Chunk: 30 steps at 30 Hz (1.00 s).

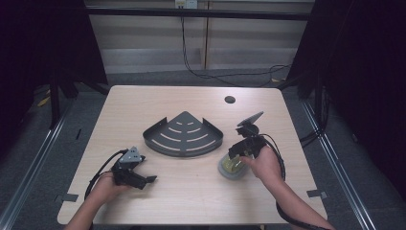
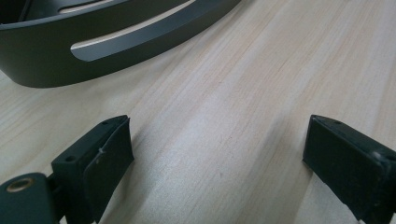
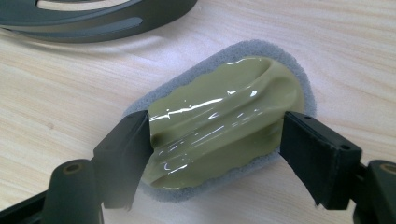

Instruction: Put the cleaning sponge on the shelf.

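A scrubbing sponge with a grey pad and a glossy olive-green grip lies flat on the table, right of centre. In the right gripper view the sponge sits between the two jaws of my right gripper, which is open, with one jaw at each side of the green grip. In the high view the right gripper hangs just over the sponge. My left gripper rests near the front left, open over bare wood.
A dark grey quarter-round slotted shelf lies in the table's middle, and its curved wall stands just beyond the left gripper. The same shelf lies behind the sponge. A round hole is in the tabletop at the back.
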### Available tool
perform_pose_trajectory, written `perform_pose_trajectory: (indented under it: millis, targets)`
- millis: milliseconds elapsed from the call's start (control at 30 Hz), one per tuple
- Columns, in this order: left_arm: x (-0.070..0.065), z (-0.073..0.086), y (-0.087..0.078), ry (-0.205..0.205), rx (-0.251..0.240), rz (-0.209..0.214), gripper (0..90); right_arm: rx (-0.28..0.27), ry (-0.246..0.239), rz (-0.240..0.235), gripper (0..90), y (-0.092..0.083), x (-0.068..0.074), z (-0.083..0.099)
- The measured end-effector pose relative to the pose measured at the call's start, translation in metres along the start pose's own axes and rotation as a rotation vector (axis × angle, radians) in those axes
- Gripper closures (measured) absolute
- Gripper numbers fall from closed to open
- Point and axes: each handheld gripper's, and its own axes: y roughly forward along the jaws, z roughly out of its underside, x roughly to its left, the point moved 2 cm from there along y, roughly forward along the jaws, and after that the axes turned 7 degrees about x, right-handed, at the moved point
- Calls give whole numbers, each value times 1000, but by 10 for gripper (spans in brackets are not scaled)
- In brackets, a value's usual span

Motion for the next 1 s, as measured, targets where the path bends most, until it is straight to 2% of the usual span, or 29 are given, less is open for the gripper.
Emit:
perform_pose_trajectory:
  millis: [233, 300, 367, 567, 600, 633, 667, 700, 833, 867, 1000]
  targets:
    - [0, 0, 0, 0, 1, 0, 78, -8, 2, 13, 246, 2, 3, -5]
    - [0, 0, 0, 1, -2, 0, 78, 4, 1, 27, 269, 3, 3, -5]
    - [0, 0, 0, 0, 1, 0, 78, 18, -5, 19, 281, 6, 4, -4]
    - [0, 0, 0, 0, 1, 0, 78, 15, -43, 38, 455, 9, 9, -2]
    - [0, 0, 0, 0, 1, 0, 78, 15, -43, 38, 455, 9, 9, -2]
    - [0, 0, 0, 0, 1, 0, 77, 7, -51, 42, 530, 5, 9, -2]
    - [0, 0, 0, 0, 1, 0, 78, 7, -51, 42, 530, 5, 9, -2]
    - [0, 0, 0, 0, -1, 0, 77, 11, -47, 43, 590, 1, 7, -3]
    - [0, 0, 0, 0, 0, 0, 78, 20, -34, 44, 651, -1, 3, -3]
    - [0, 0, 0, 0, 1, 0, 77, 23, -28, 50, 701, -2, 0, -3]
    - [0, 0, 0, 1, -2, 0, 78, 27, -31, 48, 716, -3, -3, -4]
